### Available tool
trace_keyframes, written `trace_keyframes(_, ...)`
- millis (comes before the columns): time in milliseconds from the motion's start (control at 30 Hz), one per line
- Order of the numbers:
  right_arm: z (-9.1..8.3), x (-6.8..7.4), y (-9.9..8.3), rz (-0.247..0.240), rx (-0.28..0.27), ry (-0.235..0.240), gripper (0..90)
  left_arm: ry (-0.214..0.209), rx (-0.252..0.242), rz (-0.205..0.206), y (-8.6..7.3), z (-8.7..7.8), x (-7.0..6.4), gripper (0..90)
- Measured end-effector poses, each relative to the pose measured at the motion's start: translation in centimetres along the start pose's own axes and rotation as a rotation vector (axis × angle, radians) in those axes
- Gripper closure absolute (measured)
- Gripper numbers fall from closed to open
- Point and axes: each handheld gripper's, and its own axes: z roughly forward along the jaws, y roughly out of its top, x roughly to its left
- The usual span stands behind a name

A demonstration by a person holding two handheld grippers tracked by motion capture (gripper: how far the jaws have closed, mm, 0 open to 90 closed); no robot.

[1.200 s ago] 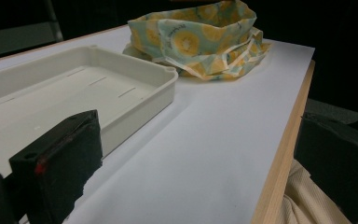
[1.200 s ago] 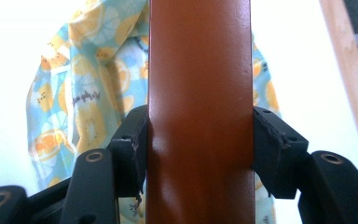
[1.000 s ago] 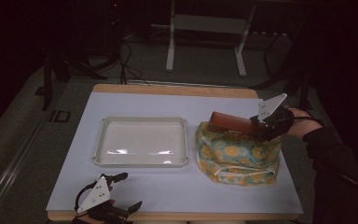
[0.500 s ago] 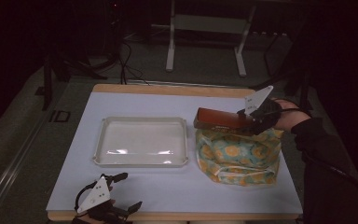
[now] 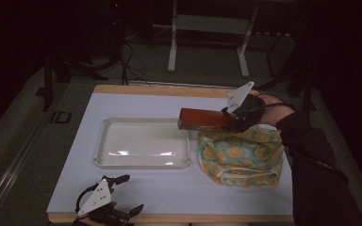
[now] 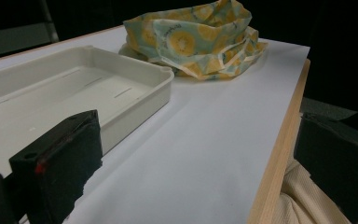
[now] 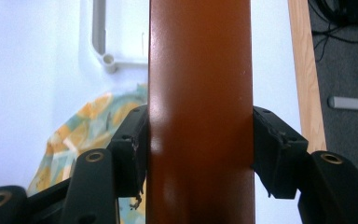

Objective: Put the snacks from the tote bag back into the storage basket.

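My right gripper point(image 5: 231, 118) is shut on a long reddish-brown box point(image 5: 205, 118), held level in the air above the far edge of a yellow-and-teal patterned cloth bag point(image 5: 240, 153). In the right gripper view the brown box point(image 7: 199, 112) runs up the middle between both jaws, with the bag point(image 7: 81, 130) and a corner of the white tray point(image 7: 116, 44) below it. The box's free end points left toward the white tray point(image 5: 104, 146). My left gripper point(image 5: 122, 194) rests open at the table's near left edge, jaws wide apart with nothing between them.
The white table point(image 5: 179, 193) has a wooden rim point(image 6: 279, 154). In the left gripper view the tray point(image 6: 135, 93) lies left and the bag point(image 6: 196, 42) farther off. A metal stand point(image 5: 207, 28) and cables sit on the dark floor beyond the table.
My right gripper has lifted the brown box out of the bag and carried it left and slightly away from me. The left gripper has stayed put.
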Motion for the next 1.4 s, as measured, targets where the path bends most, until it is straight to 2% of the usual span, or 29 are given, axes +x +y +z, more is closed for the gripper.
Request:
trace_keyframes(500, 2.9, 0.3, 4.1, -0.057, -0.037, 0.04, 43.1, -0.007, 0.004, 0.01, 0.0, 0.1, -0.1, 1.3)
trace_keyframes(800, 4.9, 0.6, 6.5, -0.081, -0.099, 0.067, 43.0, -0.01, 0.0, 0.01, 0.0, 0.0, -0.1, 1.3)
trace_keyframes(1000, 6.4, 0.8, 7.2, -0.076, -0.123, 0.085, 43.0, -0.012, 0.002, 0.012, 0.0, 0.0, -0.1, 1.3)
trace_keyframes(1233, 9.6, 1.0, 7.7, -0.071, -0.107, 0.096, 43.0, -0.016, 0.0, 0.013, 0.0, 0.0, -0.1, 1.3)
trace_keyframes(1400, 11.3, 0.9, 7.9, -0.064, -0.118, 0.101, 43.0, -0.018, 0.0, 0.013, 0.0, 0.0, -0.1, 1.3)
